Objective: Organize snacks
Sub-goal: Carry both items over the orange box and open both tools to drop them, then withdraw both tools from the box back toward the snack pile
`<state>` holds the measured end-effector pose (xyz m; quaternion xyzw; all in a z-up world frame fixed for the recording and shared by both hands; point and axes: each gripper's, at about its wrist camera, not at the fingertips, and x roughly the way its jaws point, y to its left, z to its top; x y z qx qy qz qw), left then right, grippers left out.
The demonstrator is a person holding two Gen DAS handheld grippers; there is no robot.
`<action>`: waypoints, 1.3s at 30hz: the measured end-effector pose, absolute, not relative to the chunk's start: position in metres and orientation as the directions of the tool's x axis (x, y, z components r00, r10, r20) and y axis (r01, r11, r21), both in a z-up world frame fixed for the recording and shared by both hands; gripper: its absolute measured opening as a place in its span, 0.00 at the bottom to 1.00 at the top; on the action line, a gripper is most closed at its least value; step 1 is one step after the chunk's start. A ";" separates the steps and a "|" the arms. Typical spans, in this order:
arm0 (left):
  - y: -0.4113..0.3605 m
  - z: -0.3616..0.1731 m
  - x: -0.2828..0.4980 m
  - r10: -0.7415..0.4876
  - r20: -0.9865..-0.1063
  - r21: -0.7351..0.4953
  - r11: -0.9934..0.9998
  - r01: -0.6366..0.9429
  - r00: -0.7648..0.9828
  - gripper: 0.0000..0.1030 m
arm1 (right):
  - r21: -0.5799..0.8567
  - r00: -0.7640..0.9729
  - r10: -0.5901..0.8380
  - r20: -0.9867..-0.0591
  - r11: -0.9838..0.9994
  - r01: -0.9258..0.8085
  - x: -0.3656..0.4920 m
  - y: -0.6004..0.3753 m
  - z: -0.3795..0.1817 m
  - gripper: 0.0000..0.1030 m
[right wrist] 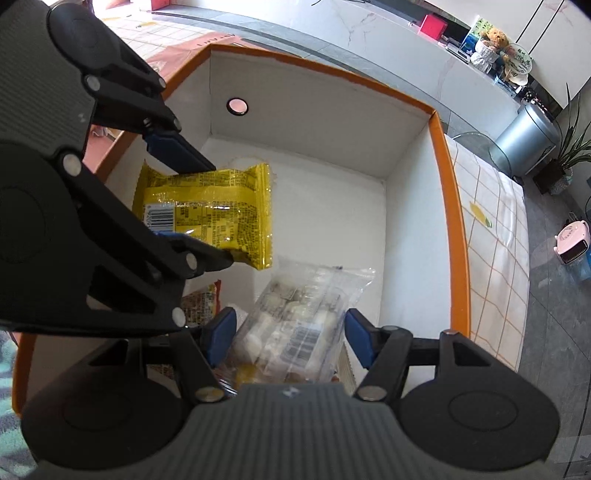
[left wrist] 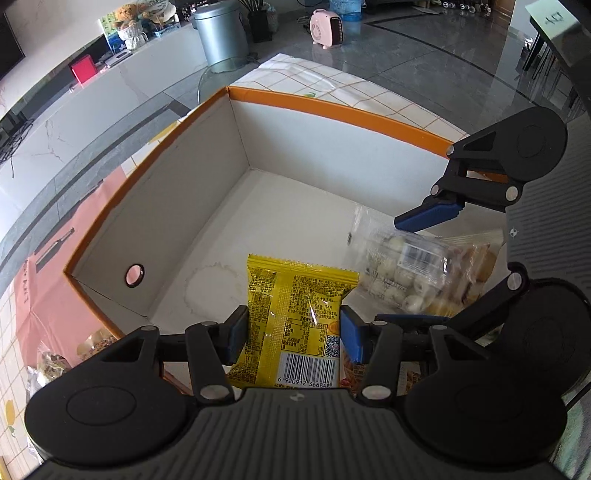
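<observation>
Over the orange-rimmed box (left wrist: 332, 107), the left gripper (left wrist: 293, 328) pinches a yellow packet (left wrist: 295, 295) and the right gripper (right wrist: 290, 336) clamps a clear bag (right wrist: 295, 325), both poised for dropping inside.

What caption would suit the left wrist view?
Left tongs hold a yellow snack packet over an orange-rimmed box, beside a clear bag.

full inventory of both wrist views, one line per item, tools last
box: 1, orange rim, white inside, on the checked cloth
yellow snack pack: 1, yellow, over the box, in the left tool
clear snack bag: 1, clear with pale round pieces, over the box, in the right tool
checked cloth: 1, white with orange lines, under the box
bin: 1, grey metal, on the floor beyond
heater: 1, pink, on the floor
left tool: 1, black with blue pads, shut on the yellow pack
right tool: 1, same, shut on the clear bag
</observation>
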<state>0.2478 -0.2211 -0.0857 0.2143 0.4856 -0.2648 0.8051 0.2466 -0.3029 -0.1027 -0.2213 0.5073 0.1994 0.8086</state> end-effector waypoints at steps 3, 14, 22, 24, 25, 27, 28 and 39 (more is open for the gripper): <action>-0.220 -0.088 0.248 -0.209 -0.899 0.092 0.768 0.633 0.384 0.57 | -0.162 0.401 0.085 -0.912 0.823 -0.544 0.248 -0.300 -0.104 0.55; -0.216 -0.079 0.243 -0.212 -0.892 0.091 0.782 0.617 0.400 0.64 | -0.192 0.421 0.060 -0.905 0.826 -0.530 0.243 -0.301 -0.096 0.63; -0.214 -0.056 0.230 -0.227 -0.866 0.093 0.803 0.589 0.446 0.75 | -0.204 0.442 0.050 -0.896 0.837 -0.508 0.232 -0.304 -0.079 0.81; -0.212 -0.049 0.224 -0.235 -0.855 0.092 0.810 0.580 0.463 0.75 | -0.201 0.448 0.051 -0.893 0.844 -0.497 0.228 -0.305 -0.074 0.83; -0.210 -0.045 0.222 -0.236 -0.849 0.091 0.815 0.573 0.472 0.75 | -0.201 0.453 0.047 -0.890 0.852 -0.484 0.226 -0.306 -0.071 0.86; -0.206 -0.039 0.216 -0.238 -0.839 0.089 0.826 0.556 0.489 0.75 | -0.198 0.463 0.042 -0.885 0.867 -0.457 0.223 -0.306 -0.066 0.86; -0.204 -0.036 0.214 -0.238 -0.834 0.089 0.833 0.547 0.497 0.75 | -0.197 0.470 0.039 -0.882 0.875 -0.442 0.220 -0.307 -0.063 0.86; -0.177 0.004 0.178 -0.251 -0.758 0.086 0.877 0.473 0.602 0.75 | -0.163 0.610 0.008 -0.793 0.961 -0.225 0.183 -0.316 -0.032 0.86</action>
